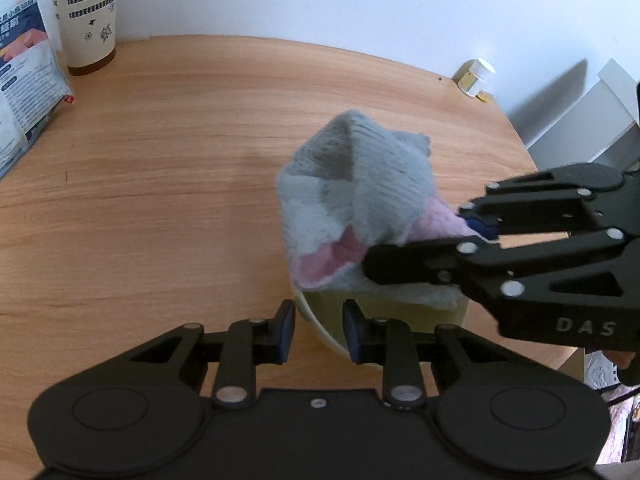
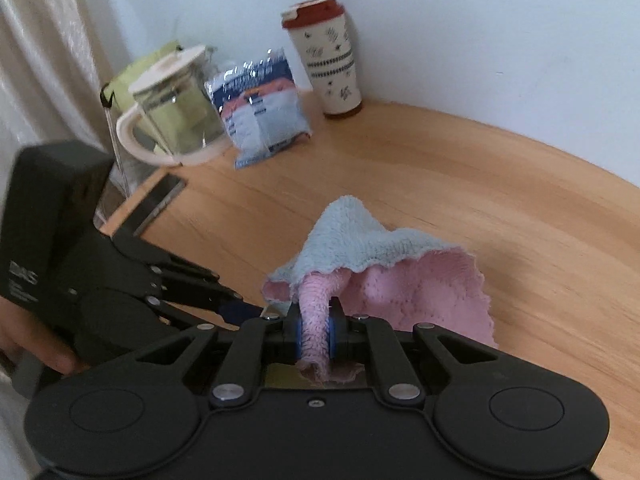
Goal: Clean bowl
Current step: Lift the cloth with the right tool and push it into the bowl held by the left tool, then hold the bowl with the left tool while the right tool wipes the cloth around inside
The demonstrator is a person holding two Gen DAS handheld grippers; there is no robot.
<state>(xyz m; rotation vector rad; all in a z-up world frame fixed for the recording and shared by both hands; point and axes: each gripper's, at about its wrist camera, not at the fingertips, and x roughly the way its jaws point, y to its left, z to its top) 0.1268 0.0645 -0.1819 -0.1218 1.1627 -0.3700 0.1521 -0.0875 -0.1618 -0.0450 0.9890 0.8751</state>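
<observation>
Left wrist view. Left gripper [image 1: 316, 330] low in frame, jaws straddling the near rim of the bowl [image 1: 320, 322]: one pad outside the wall, one inside. Both pads look a little clear of the wall; contact cannot be confirmed. Bowl is pale yellow-green, mostly hidden under the cloth [image 1: 352, 196], a grey and pink towel bunched up into a peak over the bowl's far side. Right gripper [image 1: 478, 228] reaches in from the right edge, fingers closed on the cloth's pink corner. Round wooden table [image 1: 180, 160]: wide bare stretch left of and beyond the bowl; curved edge runs close on the right. Patterned cup [image 1: 86, 12] and a printed packet [image 1: 28, 76] far left by the wall, small white-capped jar [image 1: 476, 76] at the far right rim, all well apart from the bowl. The right gripper's body crowds the bowl's right side.

Right wrist view. Right gripper [image 2: 316, 328] pinched tight on a rolled pink fold of the cloth [image 2: 380, 264], which fans out ahead, blue-grey side up, pink underside showing. A sliver of yellow bowl [image 2: 280, 378] shows just beneath the pads. Left gripper [image 2: 240, 308] comes in from the left, a hand [image 2: 36, 350] behind it. Table [image 2: 500, 200] bare ahead and right. Along the back wall: glass jug [image 2: 176, 112], packet [image 2: 260, 112], lidded cup [image 2: 326, 56].
</observation>
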